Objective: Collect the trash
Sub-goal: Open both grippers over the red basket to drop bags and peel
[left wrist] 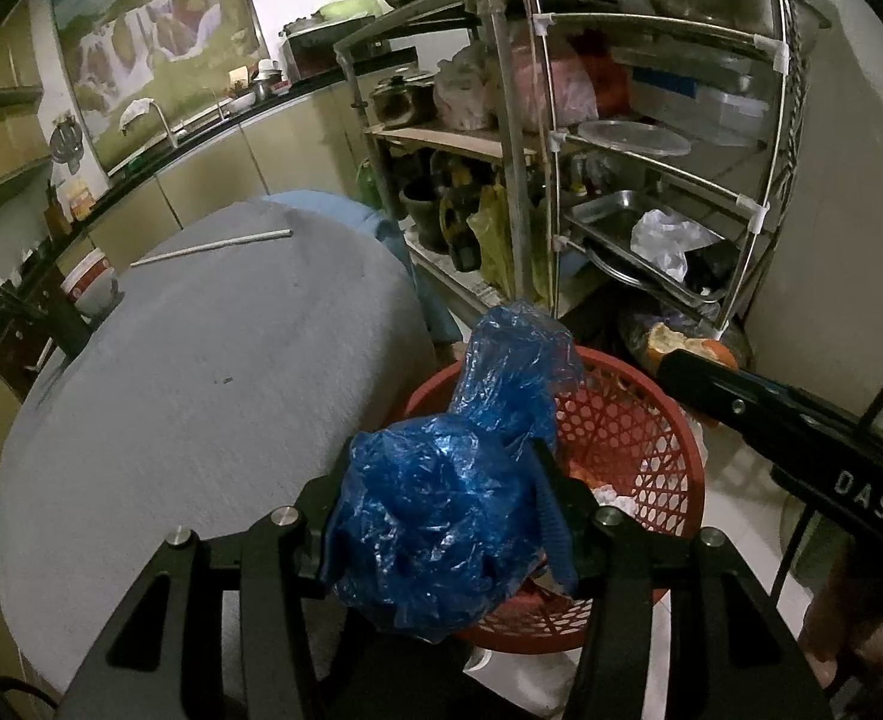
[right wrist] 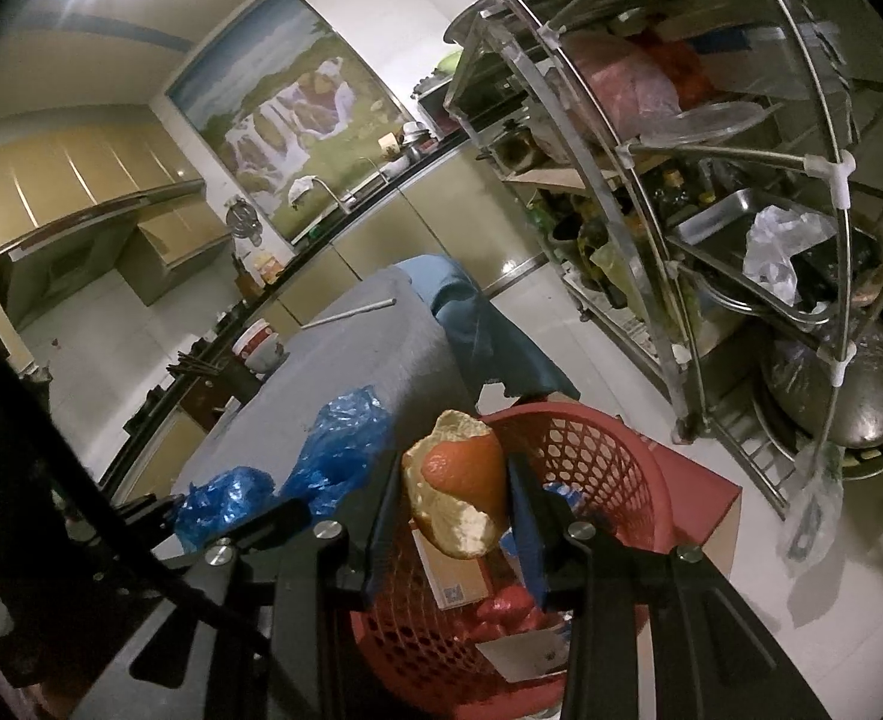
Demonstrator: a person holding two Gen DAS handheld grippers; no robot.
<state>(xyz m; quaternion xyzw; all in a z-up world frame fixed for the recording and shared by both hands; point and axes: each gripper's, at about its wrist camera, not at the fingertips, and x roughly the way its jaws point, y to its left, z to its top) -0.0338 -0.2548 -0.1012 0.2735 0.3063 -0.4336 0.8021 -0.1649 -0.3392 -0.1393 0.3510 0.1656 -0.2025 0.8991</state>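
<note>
My left gripper (left wrist: 441,516) is shut on a crumpled blue plastic bag (left wrist: 441,516) and holds it at the near left rim of the red mesh basket (left wrist: 639,420). The bag also shows in the right wrist view (right wrist: 339,444), held by the left gripper (right wrist: 249,516) beside the table. My right gripper (right wrist: 453,498) is shut on a piece of orange peel (right wrist: 459,498) and holds it above the red basket (right wrist: 609,450). The basket holds a small carton, red wrapping and paper scraps. In the left wrist view the right gripper (left wrist: 693,354) reaches in from the right with the peel (left wrist: 675,345).
A round table with a grey cloth (left wrist: 201,372) stands left of the basket; a white stick (left wrist: 213,246) lies on its far side. A metal shelf rack (left wrist: 651,150) with trays, pots and bags stands behind the basket. A kitchen counter (left wrist: 159,150) runs along the back wall.
</note>
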